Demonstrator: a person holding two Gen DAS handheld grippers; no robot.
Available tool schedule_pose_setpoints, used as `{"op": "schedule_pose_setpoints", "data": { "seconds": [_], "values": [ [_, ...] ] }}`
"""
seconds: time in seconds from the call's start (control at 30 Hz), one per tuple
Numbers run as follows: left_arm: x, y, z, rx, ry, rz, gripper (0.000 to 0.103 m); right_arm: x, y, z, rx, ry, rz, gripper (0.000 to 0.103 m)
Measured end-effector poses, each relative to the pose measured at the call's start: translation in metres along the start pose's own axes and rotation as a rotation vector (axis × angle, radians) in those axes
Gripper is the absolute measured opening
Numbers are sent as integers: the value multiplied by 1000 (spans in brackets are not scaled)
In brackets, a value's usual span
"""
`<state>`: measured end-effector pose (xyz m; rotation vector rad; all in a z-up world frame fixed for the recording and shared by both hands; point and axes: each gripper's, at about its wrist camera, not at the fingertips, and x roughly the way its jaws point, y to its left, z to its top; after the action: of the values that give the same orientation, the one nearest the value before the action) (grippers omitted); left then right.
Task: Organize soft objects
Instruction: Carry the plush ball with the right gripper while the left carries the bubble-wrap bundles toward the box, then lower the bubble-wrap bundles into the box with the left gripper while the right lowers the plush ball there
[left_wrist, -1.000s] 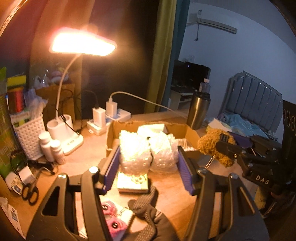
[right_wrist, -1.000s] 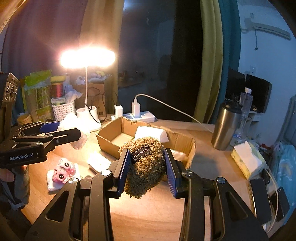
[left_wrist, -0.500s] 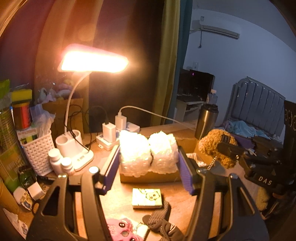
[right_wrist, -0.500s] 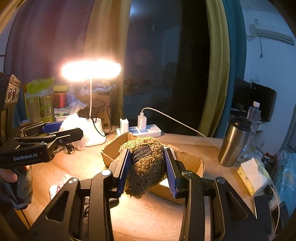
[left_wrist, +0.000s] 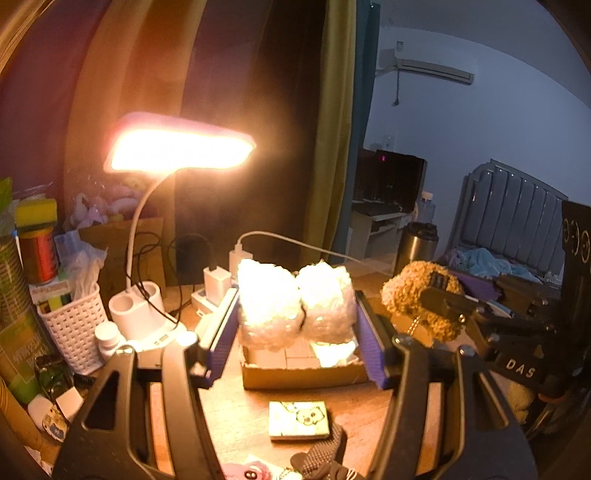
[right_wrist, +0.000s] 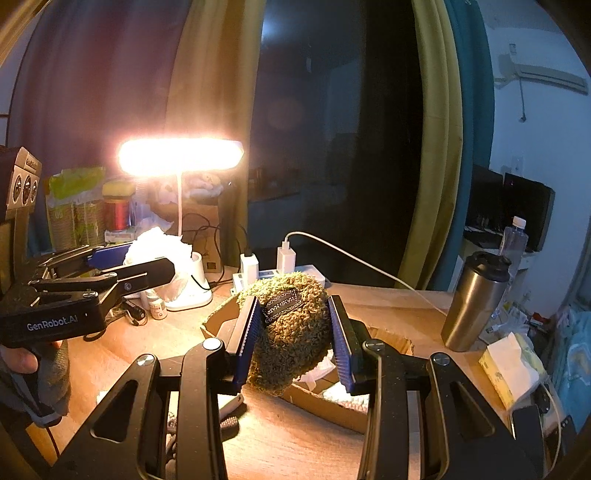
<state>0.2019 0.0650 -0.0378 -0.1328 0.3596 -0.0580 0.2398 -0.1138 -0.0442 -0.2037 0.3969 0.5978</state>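
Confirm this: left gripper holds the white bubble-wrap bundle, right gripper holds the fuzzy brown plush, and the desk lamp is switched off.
Wrong on the lamp: the desk lamp is on, glaring in both wrist views. Left gripper does hold the bubble-wrap bundle; right gripper holds the brown plush.

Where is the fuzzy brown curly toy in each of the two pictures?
Left wrist view: the fuzzy brown curly plush toy sits right of centre, clamped in the right gripper, level with the white bubble-wrap bundle.
Right wrist view: it fills the centre, squeezed between the blue pads of that gripper's fingers.
Shared landmark: the glowing white desk lamp.
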Motion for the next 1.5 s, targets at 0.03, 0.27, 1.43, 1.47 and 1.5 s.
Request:
{"op": "schedule_pose_setpoints", "data": {
  "seconds": [0.03,0.27,1.43,1.47,1.5],
  "values": [
    [1,0,1,0,-4,-1,60,1,0,1,0,-2,1,39],
    [9,1,5,4,-14,-1,60,9,0,6,2,-12,4,39],
    [127,19,-28,-36,168,-16,60,114,-16,-9,59,119,56,39],
    [130,20,-30,-38,180,-16,60,117,-17,-11,61,126,56,39],
    [132,21,-31,-39,189,-15,60,119,-17,-12,63,132,54,39]
  ]
}}
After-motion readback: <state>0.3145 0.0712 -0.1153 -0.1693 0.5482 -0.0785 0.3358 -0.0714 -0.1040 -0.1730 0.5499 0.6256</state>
